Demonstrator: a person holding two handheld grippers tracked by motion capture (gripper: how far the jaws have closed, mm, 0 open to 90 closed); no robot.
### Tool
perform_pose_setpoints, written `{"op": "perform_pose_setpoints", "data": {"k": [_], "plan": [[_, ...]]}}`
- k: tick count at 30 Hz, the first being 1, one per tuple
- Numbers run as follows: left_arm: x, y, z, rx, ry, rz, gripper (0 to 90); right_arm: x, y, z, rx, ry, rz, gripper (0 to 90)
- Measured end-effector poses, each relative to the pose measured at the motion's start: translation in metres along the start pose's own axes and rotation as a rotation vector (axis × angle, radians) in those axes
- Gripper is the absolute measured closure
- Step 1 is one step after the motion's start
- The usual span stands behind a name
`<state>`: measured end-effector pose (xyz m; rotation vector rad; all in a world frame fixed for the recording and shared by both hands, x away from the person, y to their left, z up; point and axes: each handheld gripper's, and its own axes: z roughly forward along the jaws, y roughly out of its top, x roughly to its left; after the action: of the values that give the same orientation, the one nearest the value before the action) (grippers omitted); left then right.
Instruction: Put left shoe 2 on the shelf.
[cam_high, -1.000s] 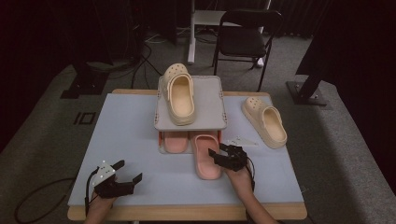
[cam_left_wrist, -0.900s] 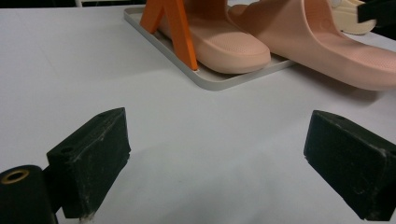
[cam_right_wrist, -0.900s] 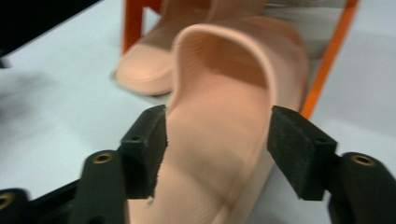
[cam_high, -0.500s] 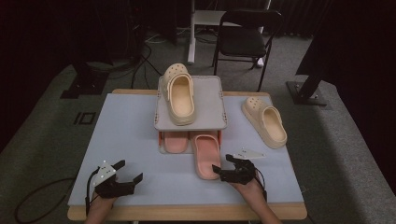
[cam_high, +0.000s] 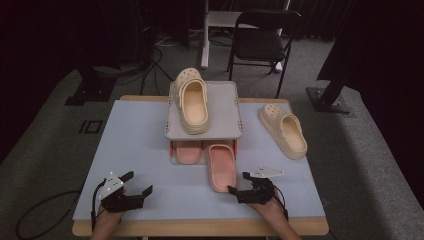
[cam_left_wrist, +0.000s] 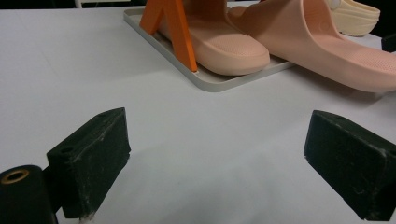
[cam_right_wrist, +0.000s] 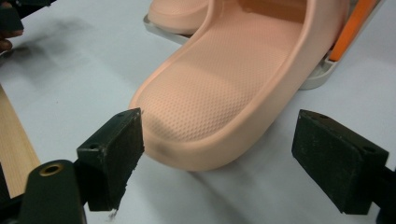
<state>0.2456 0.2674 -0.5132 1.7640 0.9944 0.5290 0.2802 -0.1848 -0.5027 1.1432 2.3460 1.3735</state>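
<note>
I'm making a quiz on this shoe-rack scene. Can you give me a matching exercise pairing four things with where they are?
Things:
1. cream clog
2. second cream clog
3. pink slide
4. left gripper

Places:
A. sticking out from the rack's lower tray
B. near the table's front left edge
C. on the rack's top shelf
D. on the table, right of the rack

Pairs: 1-C, 2-D, 3-A, 4-B

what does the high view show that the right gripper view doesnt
High view alone: the cream clog on the grey top shelf, a second cream clog on the table to the right, the chair behind, and the right gripper from above.

Right gripper view alone: the dotted texture of the pink slide and its heel end between the open jaws.

Both: that pink slide, the second pink slide, the left gripper.
</note>
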Motion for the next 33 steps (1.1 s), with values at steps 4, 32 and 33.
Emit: {"op": "perform_pose_setpoints", "data": {"k": [4,32,33], "plan": [[0.0,0.0,0.0,-0.001,0.0,-0.001,6.8,0.003,-0.004,0.002,0.014,0.012,-0.018,13.5],[0.001,0.0,0.0,0.004,0.0,0.003,6.8,0.003,-0.007,0.018,0.055,-0.031,-0.018,13.8],[0.001,0.0,0.0,0.003,-0.002,0.003,6.8,0.002,-0.006,0.019,0.051,-0.033,-0.022,13.8]]}}
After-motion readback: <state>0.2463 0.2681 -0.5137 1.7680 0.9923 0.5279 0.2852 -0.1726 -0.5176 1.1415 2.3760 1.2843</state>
